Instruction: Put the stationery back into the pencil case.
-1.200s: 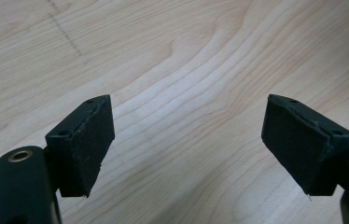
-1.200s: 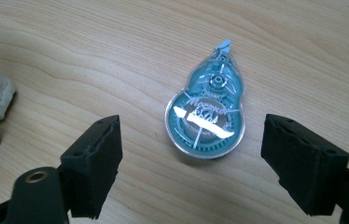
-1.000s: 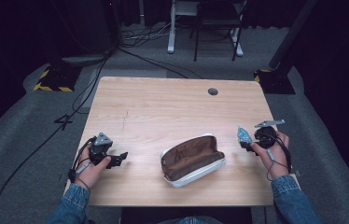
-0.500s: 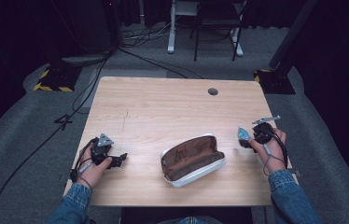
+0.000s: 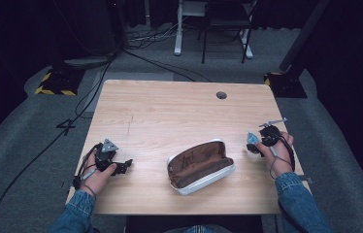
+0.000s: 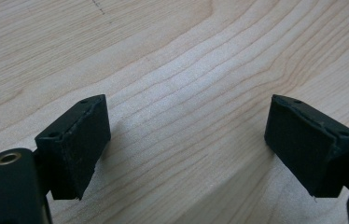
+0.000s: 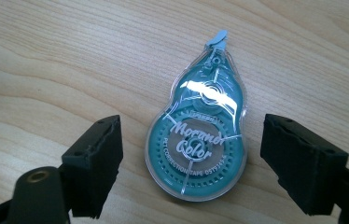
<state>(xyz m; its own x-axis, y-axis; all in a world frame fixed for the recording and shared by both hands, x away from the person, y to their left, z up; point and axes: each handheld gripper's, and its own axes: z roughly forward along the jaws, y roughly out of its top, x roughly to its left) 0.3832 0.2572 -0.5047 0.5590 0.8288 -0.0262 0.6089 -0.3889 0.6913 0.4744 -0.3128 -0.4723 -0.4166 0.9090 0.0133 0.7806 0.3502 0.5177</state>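
A teal correction tape dispenser (image 7: 200, 135) lies flat on the wooden table, its tip pointing away from the camera. My right gripper (image 7: 189, 163) is open, one jaw on each side of the dispenser and apart from it. In the high view the dispenser (image 5: 253, 138) sits by the right gripper (image 5: 257, 144) near the table's right edge. An open pencil case (image 5: 200, 166) with a brown lining and a pale shell lies at the table's front centre. My left gripper (image 6: 182, 140) is open over bare wood; in the high view the left gripper (image 5: 123, 166) points toward the case.
The wooden table (image 5: 170, 111) has a round cable hole (image 5: 221, 95) at the back right. Cables (image 5: 92, 92) run over the grey floor at the left. A black and yellow base (image 5: 53, 85) and chair legs (image 5: 208, 43) stand beyond the table.
My right hand has shifted slightly down and right with its gripper. The left gripper and the pencil case have stayed put.
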